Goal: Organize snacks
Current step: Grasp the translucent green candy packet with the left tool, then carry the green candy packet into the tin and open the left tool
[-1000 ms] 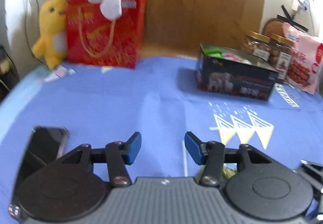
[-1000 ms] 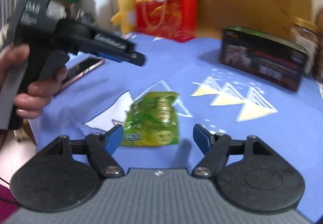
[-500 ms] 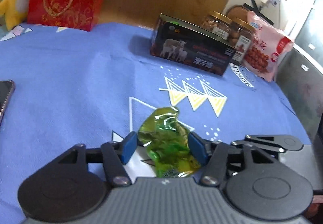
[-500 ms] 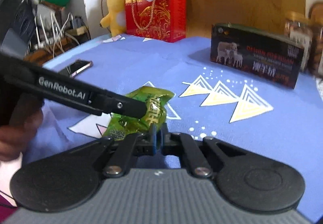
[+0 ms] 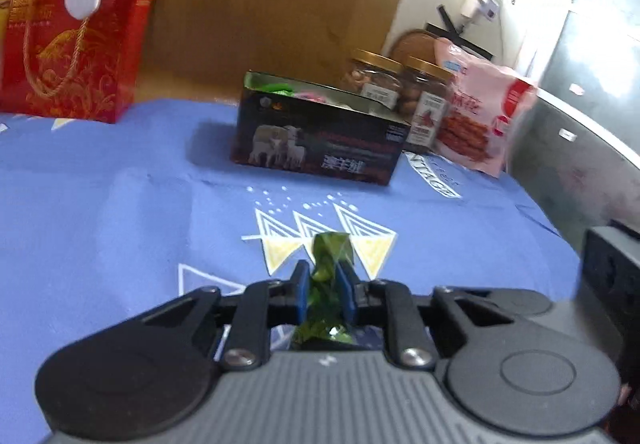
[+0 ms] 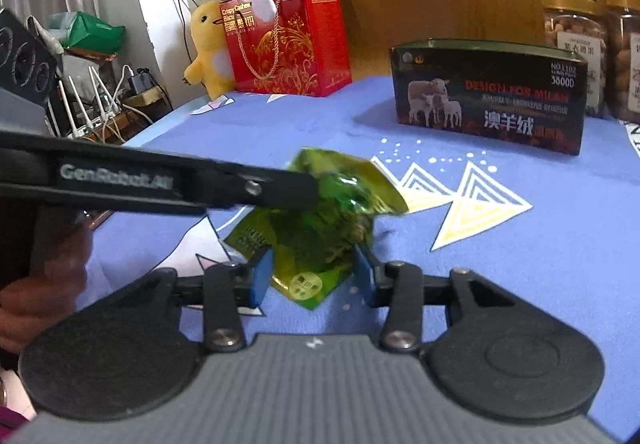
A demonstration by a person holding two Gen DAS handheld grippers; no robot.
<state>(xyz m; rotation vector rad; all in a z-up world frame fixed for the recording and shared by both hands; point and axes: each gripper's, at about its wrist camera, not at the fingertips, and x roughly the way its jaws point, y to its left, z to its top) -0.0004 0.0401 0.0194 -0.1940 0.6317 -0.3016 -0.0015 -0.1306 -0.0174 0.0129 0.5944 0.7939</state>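
Our left gripper (image 5: 323, 294) has just squeezed its jaws onto the green snack bag (image 5: 327, 284) — it crumples, so it is soft, light and a bit slippery. Our right gripper (image 6: 312, 278) has just let its jaws spread, the bag loose between them. Farther off waits the black box (image 5: 320, 141) — we should hold the bag's flat edge.

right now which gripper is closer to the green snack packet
Left. The left gripper is shut on the green snack packet, its jaws having just closed on it. The right gripper has the packet's lower end between its pads, jaws just opened, not pressing.
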